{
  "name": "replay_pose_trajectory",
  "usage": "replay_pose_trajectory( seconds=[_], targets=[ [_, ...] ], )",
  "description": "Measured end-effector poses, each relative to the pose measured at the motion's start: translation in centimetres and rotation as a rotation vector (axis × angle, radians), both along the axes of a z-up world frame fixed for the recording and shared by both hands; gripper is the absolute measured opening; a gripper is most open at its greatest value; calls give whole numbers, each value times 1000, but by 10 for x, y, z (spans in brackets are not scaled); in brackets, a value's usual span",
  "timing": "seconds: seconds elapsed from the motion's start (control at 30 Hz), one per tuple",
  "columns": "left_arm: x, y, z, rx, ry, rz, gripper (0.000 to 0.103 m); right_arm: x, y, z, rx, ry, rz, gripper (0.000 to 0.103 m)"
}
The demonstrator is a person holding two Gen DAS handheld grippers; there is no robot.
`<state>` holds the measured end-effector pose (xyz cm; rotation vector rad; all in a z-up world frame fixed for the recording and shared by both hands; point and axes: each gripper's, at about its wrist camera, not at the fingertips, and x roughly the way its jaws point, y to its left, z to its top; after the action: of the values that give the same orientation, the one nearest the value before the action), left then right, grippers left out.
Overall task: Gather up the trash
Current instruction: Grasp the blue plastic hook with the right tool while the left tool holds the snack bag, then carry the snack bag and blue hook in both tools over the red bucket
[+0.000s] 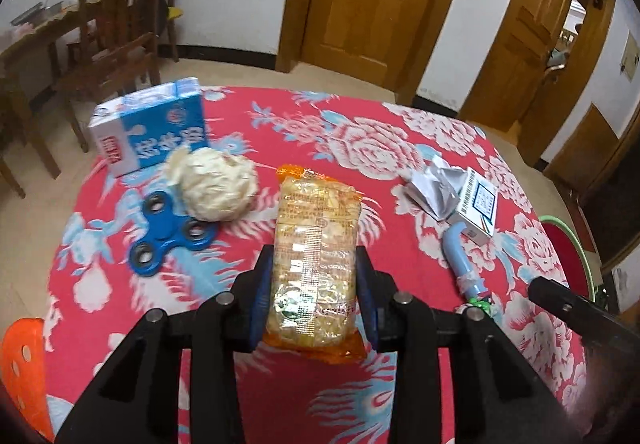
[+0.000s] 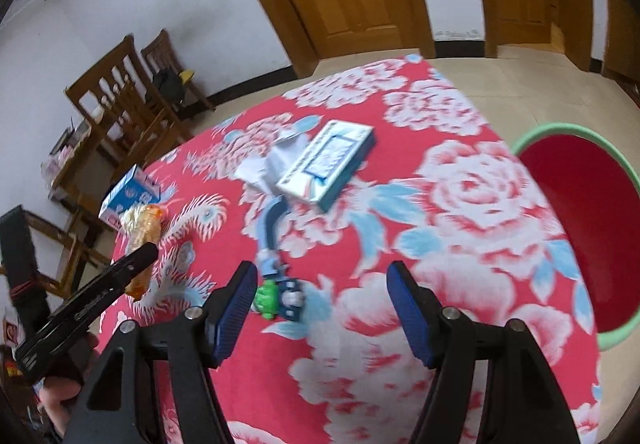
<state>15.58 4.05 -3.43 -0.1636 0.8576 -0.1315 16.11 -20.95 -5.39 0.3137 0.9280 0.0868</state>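
Note:
A yellow-orange snack packet (image 1: 316,244) sits lengthwise between the blue pads of my left gripper (image 1: 316,284), which is shut on it just above the red floral tablecloth (image 1: 400,148). In the right wrist view, the packet (image 2: 142,228) and one black finger of the left gripper show at the left edge. My right gripper (image 2: 322,296) stands open over the cloth with nothing between its fingers. Just beyond its left pad lies a blue tube with a green end (image 2: 272,244). A red bin with a green rim (image 2: 580,228) stands off the table's right side.
On the cloth lie a crumpled tissue ball (image 1: 216,184), a blue fidget spinner (image 1: 172,236), a blue-and-white carton (image 1: 152,128), crumpled paper (image 1: 432,184) and a small box (image 1: 478,208). Wooden chairs (image 1: 116,24) stand far left, an orange stool (image 1: 24,372) near left.

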Motion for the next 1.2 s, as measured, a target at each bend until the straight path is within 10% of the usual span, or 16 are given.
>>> replay_pose_trajectory(
  seconds=[0.5, 1.2],
  targets=[
    [-9, 19, -2, -83, -24, 0, 38, 34, 54, -29, -104, 55, 80, 22],
    [-35, -10, 20, -99, -40, -63, 38, -26, 8, 19, 58, -121, 10, 21]
  ],
)
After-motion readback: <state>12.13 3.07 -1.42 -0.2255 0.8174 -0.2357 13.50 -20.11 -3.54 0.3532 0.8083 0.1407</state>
